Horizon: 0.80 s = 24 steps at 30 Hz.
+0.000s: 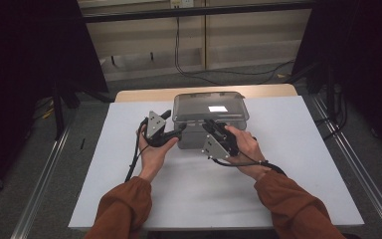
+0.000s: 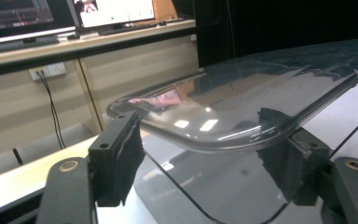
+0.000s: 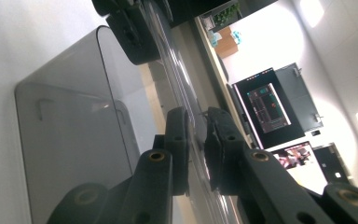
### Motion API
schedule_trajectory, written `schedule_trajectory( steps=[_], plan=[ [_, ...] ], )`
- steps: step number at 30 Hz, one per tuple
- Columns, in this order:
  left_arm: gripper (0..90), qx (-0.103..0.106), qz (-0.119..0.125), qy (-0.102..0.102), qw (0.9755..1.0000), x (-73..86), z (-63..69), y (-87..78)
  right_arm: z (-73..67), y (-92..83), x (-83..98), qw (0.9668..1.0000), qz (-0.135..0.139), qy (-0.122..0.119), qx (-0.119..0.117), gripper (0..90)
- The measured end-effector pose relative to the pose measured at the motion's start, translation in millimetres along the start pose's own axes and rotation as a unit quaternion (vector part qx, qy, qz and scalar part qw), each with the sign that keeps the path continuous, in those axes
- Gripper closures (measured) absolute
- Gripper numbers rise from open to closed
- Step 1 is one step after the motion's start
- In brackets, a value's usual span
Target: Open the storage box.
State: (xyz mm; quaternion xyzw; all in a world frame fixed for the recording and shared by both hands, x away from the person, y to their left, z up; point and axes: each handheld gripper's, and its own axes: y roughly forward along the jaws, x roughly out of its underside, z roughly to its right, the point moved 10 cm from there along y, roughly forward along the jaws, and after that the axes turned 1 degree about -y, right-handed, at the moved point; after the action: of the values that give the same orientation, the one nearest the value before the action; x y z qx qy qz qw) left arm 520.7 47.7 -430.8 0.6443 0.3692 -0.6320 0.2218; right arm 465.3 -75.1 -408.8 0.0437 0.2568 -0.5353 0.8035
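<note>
The inside of the smoky translucent plastic box (image 1: 210, 115) cannot be made out from above: its lid (image 1: 210, 106) carries a bright glare patch, and the tinted walls let nothing certain through. The jaw tips of both grippers are hidden in the high view by the tools' own bodies and grey plates. The box stands on the white table (image 1: 288, 164), towards its far edge and near the middle, with its lid on top. The box is grey and see-through, with rounded corners and a lid whose rim overhangs the walls all round. The left gripper (image 1: 175, 133) sits against the box's left front corner. In the left gripper view its jaws stand on either side of the corner of the lid rim (image 2: 223, 142), part open; the left pad (image 2: 121, 156) sits clear of the plastic, while the right pad (image 2: 284, 163) is seen through the tinted lid and whether it touches is not clear. The right gripper (image 1: 212, 128) is at the front edge, and in the right gripper view its pads (image 3: 179, 140) are drawn close together on the thin lid rim (image 3: 196, 154), clamping it. The lower part of the box (image 3: 74, 140) is cut off at the edge of that view.
</note>
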Motion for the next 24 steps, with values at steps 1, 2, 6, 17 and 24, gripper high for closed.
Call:
schedule_trajectory(
  steps=[1,2,6,17,24],
  plan=[
    [32.5,0.0,0.003,-0.003,1.0,-0.2,-0.5,0.5,-0.1,0.0,0.6,1.0,0.0,0.008,-0.001,78.2],
    [33.6,0.001,0.002,0.0,1.0,0.2,-0.8,0.7,-0.1,0.1,1.3,0.9999,0.0,0.01,-0.002,77.8],
    [36.7,0.002,0.004,0.009,0.9999,0.7,-1.7,1.2,-0.4,0.3,2.8,0.9997,0.001,0.022,-0.004,76.4],
    [40.4,0.007,0.01,0.01,0.9999,-1.8,-0.1,0.7,5.4,-1.3,23.2,0.993,-0.01,0.118,-0.008,52.3],
    [41.9,0.01,0.013,-0.003,0.9999,-5.0,-2.5,-0.5,10.8,-4.9,38.8,0.984,-0.013,0.177,-0.014,23.8]
  ],
)
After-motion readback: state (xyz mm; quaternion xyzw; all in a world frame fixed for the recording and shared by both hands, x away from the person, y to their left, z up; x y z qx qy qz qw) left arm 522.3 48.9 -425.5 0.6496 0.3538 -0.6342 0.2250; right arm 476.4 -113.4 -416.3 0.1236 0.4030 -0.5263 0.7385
